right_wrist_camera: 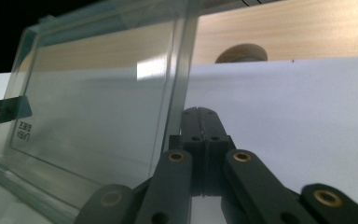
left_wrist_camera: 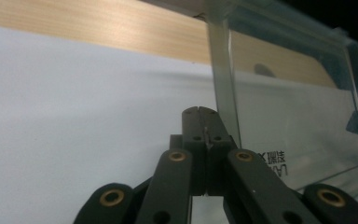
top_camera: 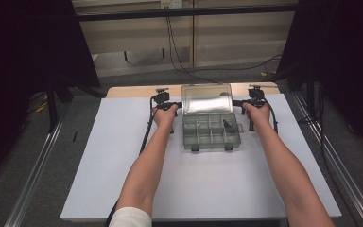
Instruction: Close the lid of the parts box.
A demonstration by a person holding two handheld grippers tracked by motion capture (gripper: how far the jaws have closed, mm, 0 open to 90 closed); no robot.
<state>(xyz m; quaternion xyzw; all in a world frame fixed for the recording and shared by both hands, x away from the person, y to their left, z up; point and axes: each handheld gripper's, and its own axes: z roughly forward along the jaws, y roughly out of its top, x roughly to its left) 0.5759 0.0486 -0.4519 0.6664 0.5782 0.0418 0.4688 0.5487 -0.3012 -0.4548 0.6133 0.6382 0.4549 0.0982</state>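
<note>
Here both grippers' jaws sit clenched, grasping nothing, beside the organiser box (top_camera: 211, 128) on a white sheet (top_camera: 123, 161).

1. The organiser box (top_camera: 211, 131) looks like clear, grey-tinted plastic, smooth and glossy
2. Its raised lid (right_wrist_camera: 98, 102) is see-through plastic that catches a bright sheen
3. The white sheet (top_camera: 123, 161) over the table looks matt and smooth, like paper or card
4. The table edge (left_wrist_camera: 98, 28) beyond it shows pale wood with fine grain
5. The left gripper (left_wrist_camera: 201, 112) and right gripper (right_wrist_camera: 201, 111) are matt black plastic with small brass-coloured rivets
</note>
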